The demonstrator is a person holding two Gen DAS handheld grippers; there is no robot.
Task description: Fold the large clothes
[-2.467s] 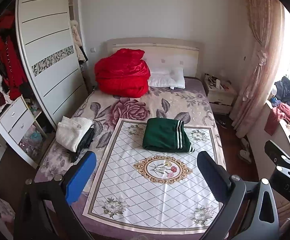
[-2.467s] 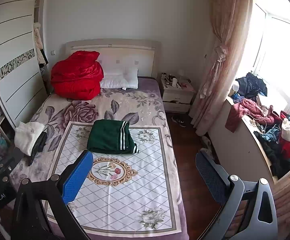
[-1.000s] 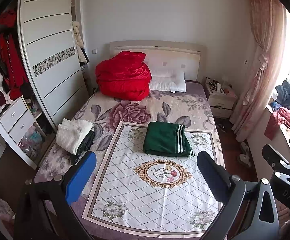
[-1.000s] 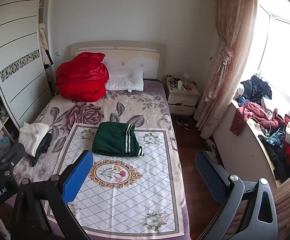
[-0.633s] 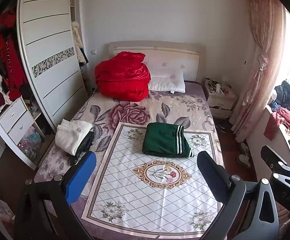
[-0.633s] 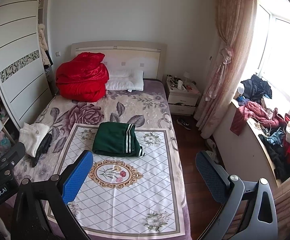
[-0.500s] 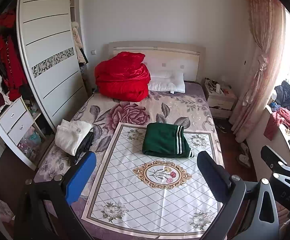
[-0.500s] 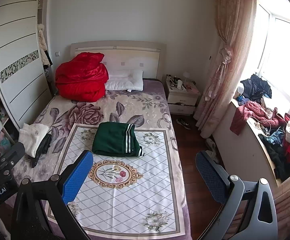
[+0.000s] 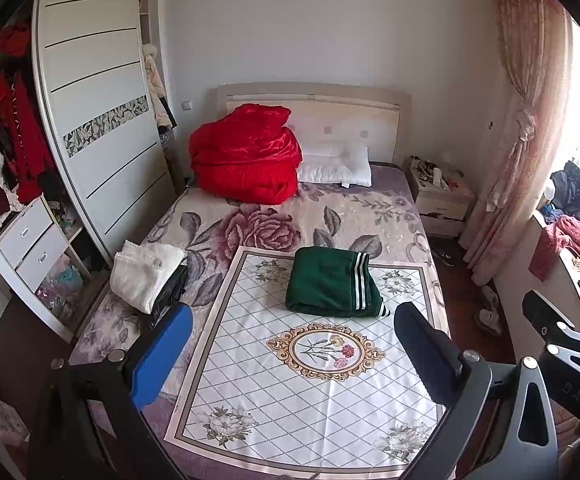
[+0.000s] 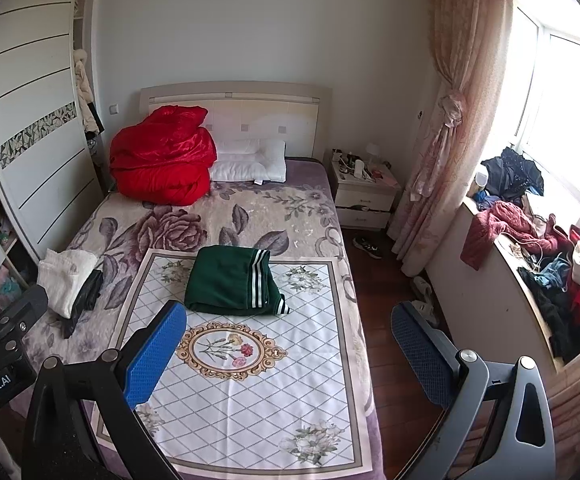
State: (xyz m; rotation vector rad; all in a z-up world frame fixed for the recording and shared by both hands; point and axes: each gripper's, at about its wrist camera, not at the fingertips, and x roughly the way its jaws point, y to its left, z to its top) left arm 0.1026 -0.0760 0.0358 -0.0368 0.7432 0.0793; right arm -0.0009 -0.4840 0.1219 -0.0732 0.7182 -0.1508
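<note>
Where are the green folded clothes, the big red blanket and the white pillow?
green folded clothes (image 9: 326,286): left wrist view, middle of the plain green top.
big red blanket (image 9: 246,160): left wrist view, middle of the bundle.
white pillow (image 10: 250,162): right wrist view, pillow's middle.

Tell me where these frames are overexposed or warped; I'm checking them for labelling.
Right wrist view: the window is blown out to white, with daylight washing the curtain. Left wrist view: only a sliver of that glare at the right edge, and the wardrobe door bows strongly from fisheye distortion. Both views: dark vignette in the corners; the green folded garment looks sharp and evenly lit.
</note>
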